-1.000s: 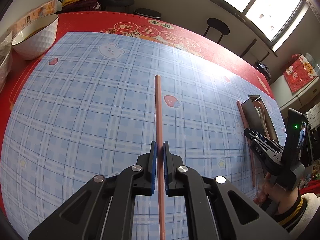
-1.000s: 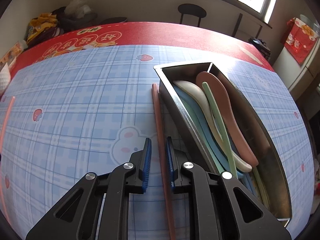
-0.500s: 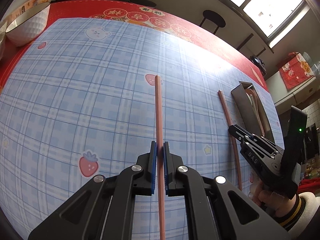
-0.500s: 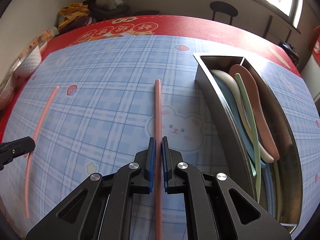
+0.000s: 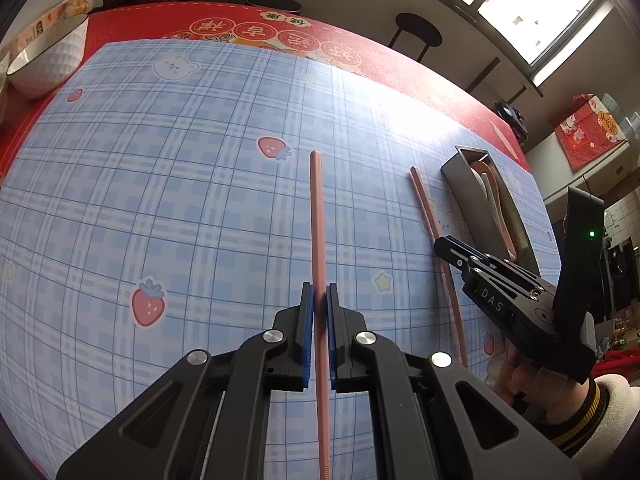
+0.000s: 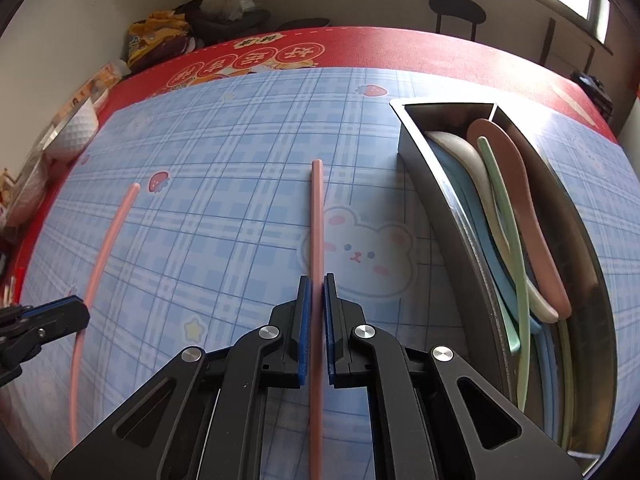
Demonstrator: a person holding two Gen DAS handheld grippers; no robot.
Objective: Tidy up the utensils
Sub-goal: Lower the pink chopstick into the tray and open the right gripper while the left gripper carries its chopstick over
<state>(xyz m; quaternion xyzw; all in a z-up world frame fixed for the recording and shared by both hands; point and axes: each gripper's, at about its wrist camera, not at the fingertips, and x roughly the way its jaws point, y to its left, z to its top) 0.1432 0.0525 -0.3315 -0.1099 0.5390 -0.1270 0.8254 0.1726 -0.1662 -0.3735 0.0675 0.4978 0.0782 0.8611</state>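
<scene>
Now pink chopstick (image 5: 318,216) clamped lengthwise in left claw (image 5: 319,312), another in right claw (image 6: 317,304)

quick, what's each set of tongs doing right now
left tongs: shut on a pink chopstick
right tongs: shut on the other pink chopstick

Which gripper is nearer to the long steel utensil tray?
Right. The right gripper sits just beside the long steel utensil tray; the left gripper is farther out across the blue checked mat, beyond the right one.
</scene>
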